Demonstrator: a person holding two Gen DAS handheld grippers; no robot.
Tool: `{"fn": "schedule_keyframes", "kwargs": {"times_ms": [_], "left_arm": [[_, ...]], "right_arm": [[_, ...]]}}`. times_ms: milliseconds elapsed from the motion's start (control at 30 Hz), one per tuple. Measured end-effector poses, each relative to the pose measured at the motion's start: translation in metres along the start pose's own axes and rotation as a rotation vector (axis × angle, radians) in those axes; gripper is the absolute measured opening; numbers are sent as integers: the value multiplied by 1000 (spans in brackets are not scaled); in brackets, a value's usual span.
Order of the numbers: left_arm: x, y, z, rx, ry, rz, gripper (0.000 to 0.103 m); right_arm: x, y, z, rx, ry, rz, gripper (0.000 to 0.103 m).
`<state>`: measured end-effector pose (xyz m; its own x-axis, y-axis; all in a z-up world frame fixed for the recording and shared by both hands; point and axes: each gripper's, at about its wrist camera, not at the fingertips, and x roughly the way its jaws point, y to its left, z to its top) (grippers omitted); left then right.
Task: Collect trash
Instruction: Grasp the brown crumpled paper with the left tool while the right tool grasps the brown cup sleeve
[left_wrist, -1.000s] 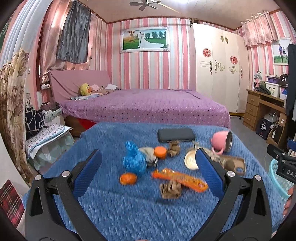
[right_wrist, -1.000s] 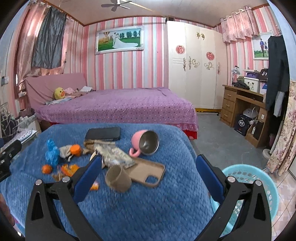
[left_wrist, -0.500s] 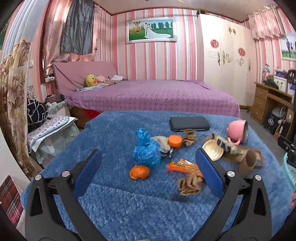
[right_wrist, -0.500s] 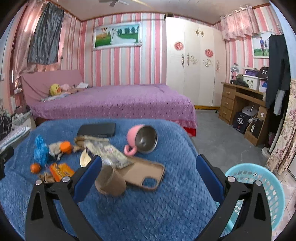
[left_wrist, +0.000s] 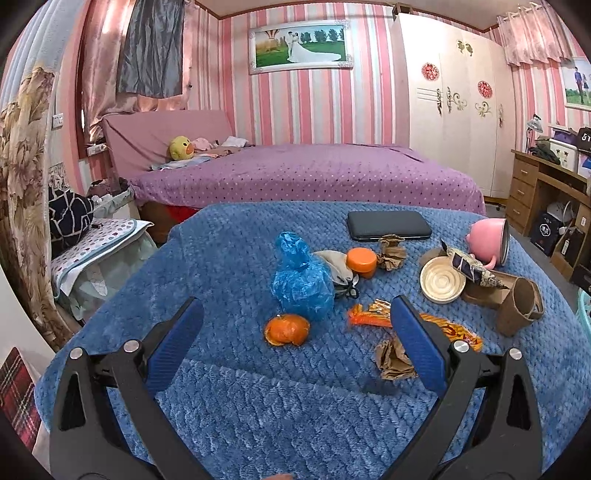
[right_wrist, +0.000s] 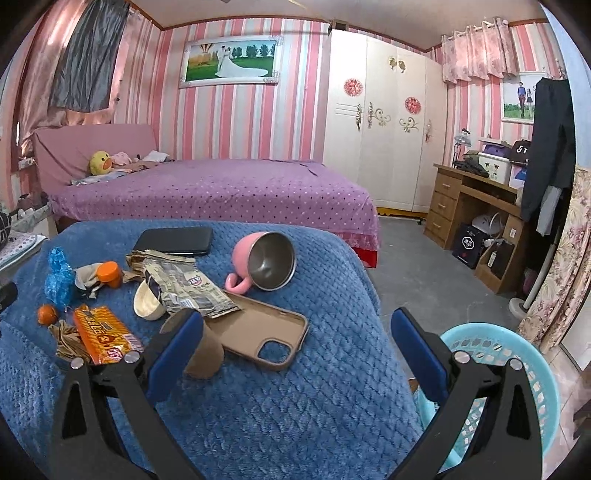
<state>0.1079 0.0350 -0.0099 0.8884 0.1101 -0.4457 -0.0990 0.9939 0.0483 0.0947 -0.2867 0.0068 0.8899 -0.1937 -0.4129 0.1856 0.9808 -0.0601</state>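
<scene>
While both tools hovered over the blue blanket (left_wrist: 229, 258), the left gripper (left_wrist: 295, 341) was spread wide with nothing in it, and the right gripper (right_wrist: 295, 345) likewise gaped unloaded. One blue plastic bag (left_wrist: 301, 280) stood knotted upward near the middle. One orange peel (left_wrist: 286, 329) lay just in front of it. Two crumpled brown paper wads showed, one (left_wrist: 393, 360) near the left gripper's right finger, one (left_wrist: 391, 253) by the dark case (left_wrist: 388, 225). One orange snack wrapper (right_wrist: 99, 334) lay flat, its long axis running away from the right camera, leaning left. One brown paper cup (left_wrist: 519, 312) lay tipped on its side beside the phone cover (right_wrist: 264, 334). One light-blue basket (right_wrist: 517, 373) stood on the floor, right of the blanket.
</scene>
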Motion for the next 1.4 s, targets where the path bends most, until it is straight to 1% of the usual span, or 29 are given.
{"fn": "schedule_keyframes", "kwargs": {"times_ms": [133, 300, 367, 433, 500, 600, 700, 833, 900, 933, 1033, 1067, 1100, 1133, 1167, 1200, 1267, 1400], "left_arm": [[2, 10, 0, -27, 9, 2, 98], [17, 19, -3, -52, 75, -4, 98], [21, 20, -5, -65, 92, -9, 98], [23, 21, -5, -70, 103, -33, 98], [25, 15, -7, -65, 111, -49, 98], [28, 3, -11, -58, 129, -88, 98], [34, -15, -17, -35, 157, -101, 98], [47, -34, -26, -16, 219, -152, 97], [54, -42, -29, -1, 247, -171, 90], [57, -47, -30, 10, 255, -181, 88], [62, -57, -31, 28, 267, -210, 78], [65, -61, -32, 31, 280, -233, 71], [67, -64, -32, 35, 291, -250, 61], [69, -66, -32, 40, 300, -267, 54], [70, -70, -33, 47, 308, -294, 42], [70, -72, -33, 51, 305, -299, 42], [65, -72, -31, 63, 276, -293, 41], [40, -57, -23, 102, 208, -233, 41]], "right_arm": [[-1, -5, 0, 12, -3, 0, 99], [-5, -12, 3, 27, -38, 1, 99], [-3, -16, 3, 35, -30, 11, 99], [1, -19, 2, 47, -6, 25, 99], [4, -21, 1, 45, 10, 18, 99], [4, -22, -1, 27, 5, -37, 99], [5, -26, -1, 27, 9, -37, 99], [9, -32, -2, 42, 25, -27, 99], [11, -35, -3, 55, 30, -21, 99], [11, -36, -3, 56, 32, -20, 99], [13, -36, -4, 54, 40, -17, 99], [14, -35, -4, 52, 45, -11, 99], [16, -33, -5, 49, 51, -5, 99], [17, -30, -5, 44, 55, 0, 99], [18, -27, -6, 39, 61, 9, 99], [19, -23, -7, 33, 66, 18, 99], [20, -16, -8, 23, 72, 33, 99], [25, 6, -13, -17, 94, 82, 99]]}}
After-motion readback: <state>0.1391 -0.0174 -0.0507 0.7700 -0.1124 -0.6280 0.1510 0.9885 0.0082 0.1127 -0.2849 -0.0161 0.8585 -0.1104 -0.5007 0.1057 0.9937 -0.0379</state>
